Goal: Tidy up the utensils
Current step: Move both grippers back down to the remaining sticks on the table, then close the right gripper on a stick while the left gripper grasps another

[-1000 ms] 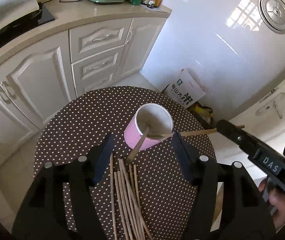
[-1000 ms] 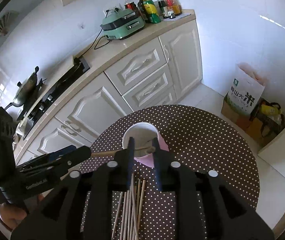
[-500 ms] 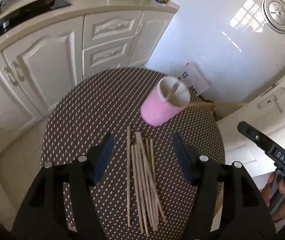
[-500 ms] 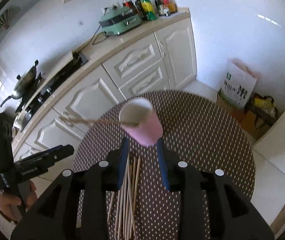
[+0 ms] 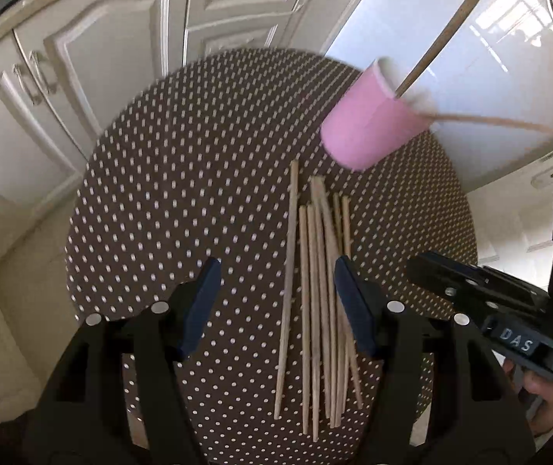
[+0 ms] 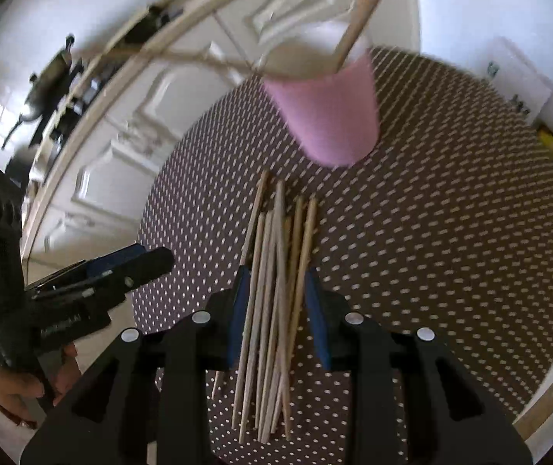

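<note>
Both hand-held grippers dropping from pink cup (image 5: 373, 124) toward loose chopsticks (image 5: 315, 290) on dotted bench (image 5: 183, 201). Left hand-held gripper (image 5: 276, 306): gaping wide, empty, sticks lying between jaws. Right hand-held gripper (image 6: 278, 314): narrow, just been opening, straddling bundle ungripped. Advice: isolate single stick, pinch mid-shaft. Cup now ahead, two sticks inside.

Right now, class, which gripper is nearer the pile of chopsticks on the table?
Right. The right gripper straddles the chopsticks; the left gripper hangs toward the pile's left edge.
</note>
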A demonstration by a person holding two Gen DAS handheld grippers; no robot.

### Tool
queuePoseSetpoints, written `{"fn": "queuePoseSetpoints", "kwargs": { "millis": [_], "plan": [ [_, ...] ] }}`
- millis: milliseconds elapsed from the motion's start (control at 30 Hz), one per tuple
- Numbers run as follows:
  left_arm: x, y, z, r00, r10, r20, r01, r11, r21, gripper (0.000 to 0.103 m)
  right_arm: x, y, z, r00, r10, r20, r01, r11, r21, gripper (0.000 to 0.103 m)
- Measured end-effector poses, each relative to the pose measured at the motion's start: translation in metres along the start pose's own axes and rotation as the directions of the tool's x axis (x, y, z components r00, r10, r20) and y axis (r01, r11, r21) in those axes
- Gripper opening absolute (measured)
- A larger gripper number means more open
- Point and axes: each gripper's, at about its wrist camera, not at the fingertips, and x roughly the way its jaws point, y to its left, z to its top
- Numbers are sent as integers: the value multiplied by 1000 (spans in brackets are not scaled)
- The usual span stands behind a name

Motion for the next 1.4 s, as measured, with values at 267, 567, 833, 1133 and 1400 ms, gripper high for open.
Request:
{"fn": "queuePoseSetpoints", "kwargs": {
  "millis": [267, 567, 833, 1133, 1400],
  "plan": [
    [20, 8, -6, 998, 17, -56, -18, 1000, -20, 61, 48, 7, 13, 992, -45, -114, 38, 997, -63, 22],
    [38, 9, 4, 995, 21, -95, -23, 999, -22, 61, 79, 6, 29, 981, -60, -182, 47, 996, -76, 12],
    [70, -14, 16, 987, 70, -143, -64, 997, 45, 61, 71, -10, 34, 982, -37, -184, 27, 998, -61, 6],
    [98, -35, 31, 976, 144, -162, -126, 985, 116, 54, 49, -47, 29, 984, -20, -175, 25, 999, 22, 6],
    [113, -67, 45, 954, 255, -160, -212, 946, 245, 26, 29, -69, 18, 987, -5, -159, 16, 998, 66, 6]
  ]
}}
